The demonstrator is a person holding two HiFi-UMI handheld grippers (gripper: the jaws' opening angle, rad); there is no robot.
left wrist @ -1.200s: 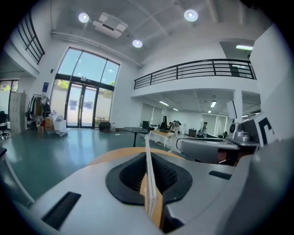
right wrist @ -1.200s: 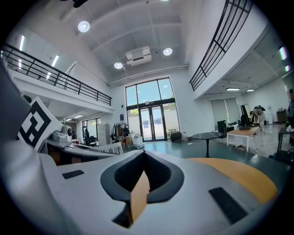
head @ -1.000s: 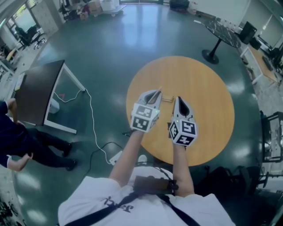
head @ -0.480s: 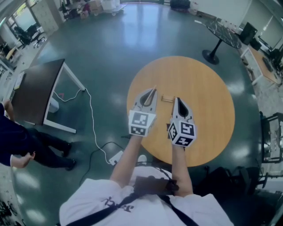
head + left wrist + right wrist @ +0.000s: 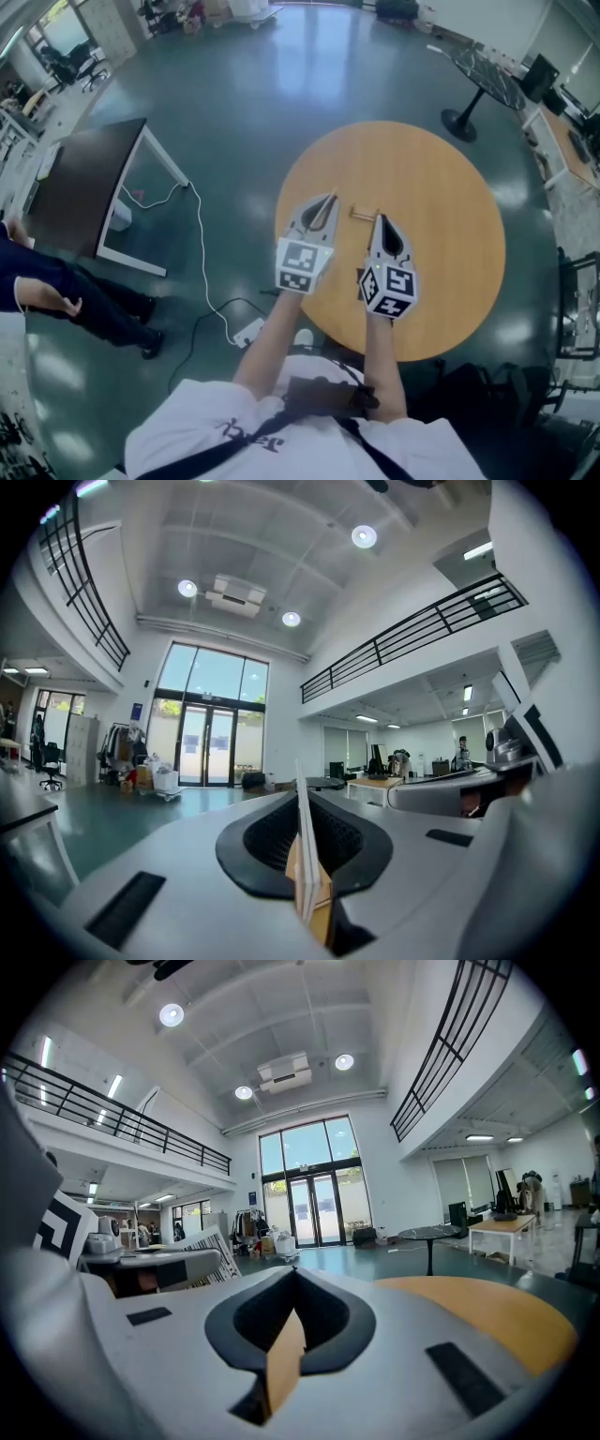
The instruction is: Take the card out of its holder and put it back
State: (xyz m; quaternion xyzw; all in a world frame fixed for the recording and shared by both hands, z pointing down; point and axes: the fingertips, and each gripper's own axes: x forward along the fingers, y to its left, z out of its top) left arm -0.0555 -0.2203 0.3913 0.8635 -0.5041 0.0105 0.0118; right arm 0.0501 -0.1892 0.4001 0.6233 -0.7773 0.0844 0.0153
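The thin white card (image 5: 303,841) could slip or bend from here. The left gripper (image 5: 327,200) has its jaws pressed shut on the card, and only a little bit of the card pokes out past the tips. If that bit bumps the edge of the holder, the card could go crooked or slide in the grip. The card also has to line up with the slot just right. If it comes in tilted, it will likely jam or scrape along the top and not go in.

The small wooden card holder (image 5: 360,213) looks light, so a push from the card could make it slide or tip over. The right gripper (image 5: 380,219) has its jaws closed together with nothing between them. Its tip is just beside the holder, but I cannot tell if it touches it. If it does not keep the holder steady, the holder may scoot away across the round wooden table (image 5: 441,187).

The holder is the only thing here that holds something. It sits on the table between the two gripper tips, a little to the far side. The card is not in it — the left gripper has the card, just to the left of the holder. The slot is too small to see, but I think it is empty.
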